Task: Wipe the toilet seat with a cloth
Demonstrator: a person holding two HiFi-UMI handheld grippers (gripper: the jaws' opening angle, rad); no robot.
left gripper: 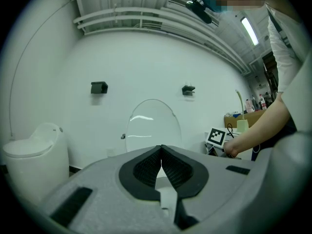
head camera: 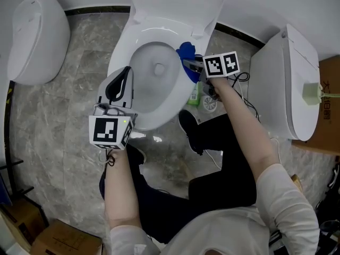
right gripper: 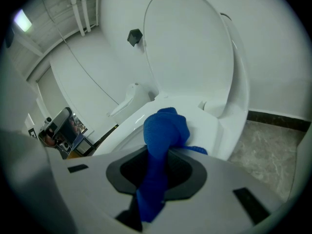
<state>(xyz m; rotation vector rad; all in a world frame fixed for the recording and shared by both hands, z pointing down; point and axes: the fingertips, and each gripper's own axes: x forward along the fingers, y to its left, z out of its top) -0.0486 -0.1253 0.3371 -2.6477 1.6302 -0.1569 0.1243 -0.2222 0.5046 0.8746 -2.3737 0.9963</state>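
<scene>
The white toilet's seat (head camera: 119,52) rings the bowl in the head view, its lid (head camera: 178,4) raised against the wall. My right gripper (head camera: 190,64) is shut on a blue cloth (head camera: 187,53), bunched on the seat's right rim. In the right gripper view the blue cloth (right gripper: 161,145) hangs between the jaws over the seat (right gripper: 195,126), near the hinge. My left gripper (head camera: 118,85) hovers over the seat's left front edge, jaws shut on nothing. In the left gripper view its jaws (left gripper: 161,167) meet, and the lid (left gripper: 153,126) stands beyond.
A second white toilet (head camera: 37,36) stands at the left, a third (head camera: 289,84) at the right. A green bottle (head camera: 195,94) and a toilet brush holder (head camera: 209,104) sit on the grey marble floor (head camera: 58,126) between. Cardboard boxes (head camera: 64,240) lie bottom left. The person's legs are below the bowl.
</scene>
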